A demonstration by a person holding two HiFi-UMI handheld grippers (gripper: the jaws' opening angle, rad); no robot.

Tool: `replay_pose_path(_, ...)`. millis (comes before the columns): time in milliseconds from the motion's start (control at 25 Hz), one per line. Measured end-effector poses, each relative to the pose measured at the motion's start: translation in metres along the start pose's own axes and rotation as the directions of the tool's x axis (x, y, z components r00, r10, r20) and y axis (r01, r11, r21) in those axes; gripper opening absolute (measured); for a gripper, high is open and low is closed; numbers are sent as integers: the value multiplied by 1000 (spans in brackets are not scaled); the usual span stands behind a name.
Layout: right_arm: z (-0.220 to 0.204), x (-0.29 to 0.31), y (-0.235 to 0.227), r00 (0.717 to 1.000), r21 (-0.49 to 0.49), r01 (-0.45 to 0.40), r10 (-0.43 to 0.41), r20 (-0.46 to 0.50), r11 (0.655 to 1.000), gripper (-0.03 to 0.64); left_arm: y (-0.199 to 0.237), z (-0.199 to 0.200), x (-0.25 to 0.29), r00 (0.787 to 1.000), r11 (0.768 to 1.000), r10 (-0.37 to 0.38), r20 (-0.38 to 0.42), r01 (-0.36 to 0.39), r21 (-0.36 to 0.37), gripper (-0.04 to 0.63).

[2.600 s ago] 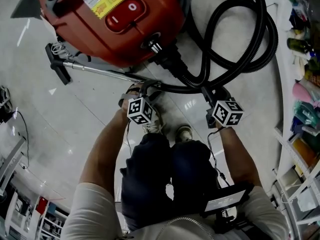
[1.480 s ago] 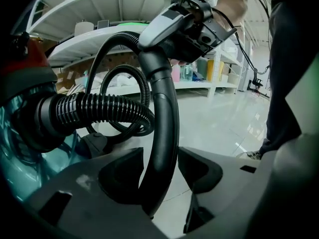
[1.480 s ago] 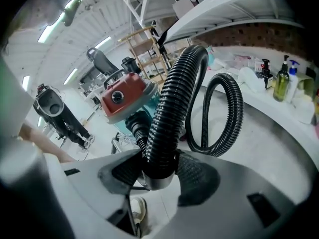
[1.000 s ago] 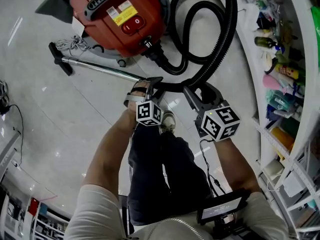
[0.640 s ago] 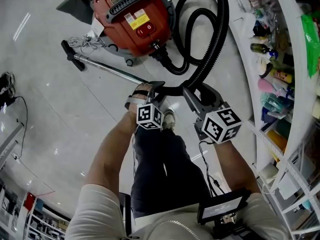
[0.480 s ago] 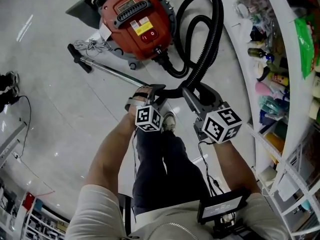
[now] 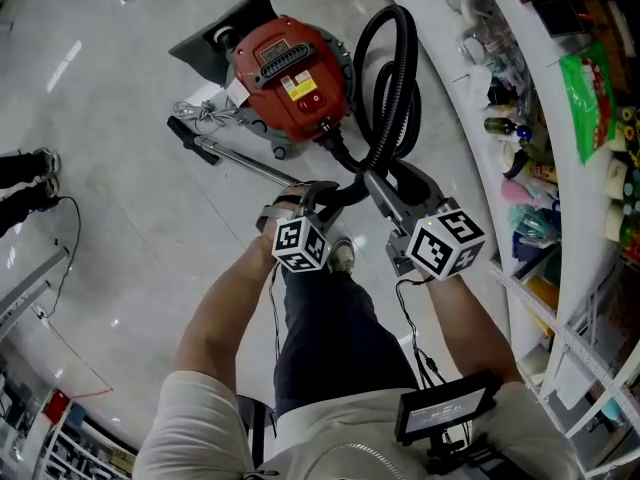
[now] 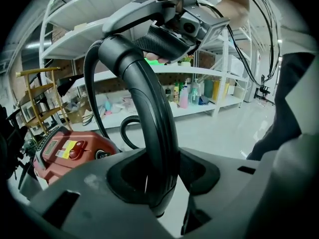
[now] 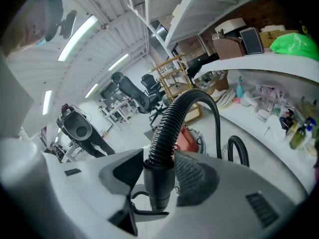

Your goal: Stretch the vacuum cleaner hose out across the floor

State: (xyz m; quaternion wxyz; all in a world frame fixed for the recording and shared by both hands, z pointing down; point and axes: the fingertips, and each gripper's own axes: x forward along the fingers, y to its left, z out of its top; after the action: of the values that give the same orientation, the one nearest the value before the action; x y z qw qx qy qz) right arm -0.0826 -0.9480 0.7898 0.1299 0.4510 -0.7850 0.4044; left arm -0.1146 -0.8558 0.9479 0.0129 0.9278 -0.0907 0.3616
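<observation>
The red vacuum cleaner (image 7: 290, 78) stands on the pale floor, its black ribbed hose (image 7: 392, 83) looping up at its right. A metal wand (image 7: 245, 166) lies on the floor beside it. My left gripper (image 7: 318, 190) is shut on the smooth curved hose handle (image 8: 149, 133), and its jaws have just been closing on that tube. My right gripper (image 7: 378, 190) is shut on the hose cuff (image 9: 159, 180), where the ribbed part (image 9: 174, 118) begins; its jaws have closed a little on it too. Both hold the hose end raised above the floor.
White shelves (image 7: 560, 218) crowded with bottles curve along the right. A dark mat (image 7: 215, 43) lies under the vacuum. Someone's shoes (image 7: 25, 173) and a cable (image 7: 70, 258) are at the left. My own foot (image 7: 342, 256) is below the grippers.
Both grippers have risen together with the hose end between them. The view has lifted too, so the vacuum now looks smaller and farther away.
</observation>
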Motion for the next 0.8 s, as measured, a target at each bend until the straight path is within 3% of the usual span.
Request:
replay_pose_path(320, 47, -4, 39, 995, -33, -50, 53, 85, 998, 190, 14, 37, -46, 999, 997, -26, 43, 29, -78, 150)
replay_pose_path(800, 95, -41, 88, 981, -64, -131, 139, 138, 989, 192, 8, 102, -102, 992, 983, -75, 99, 90, -159, 150)
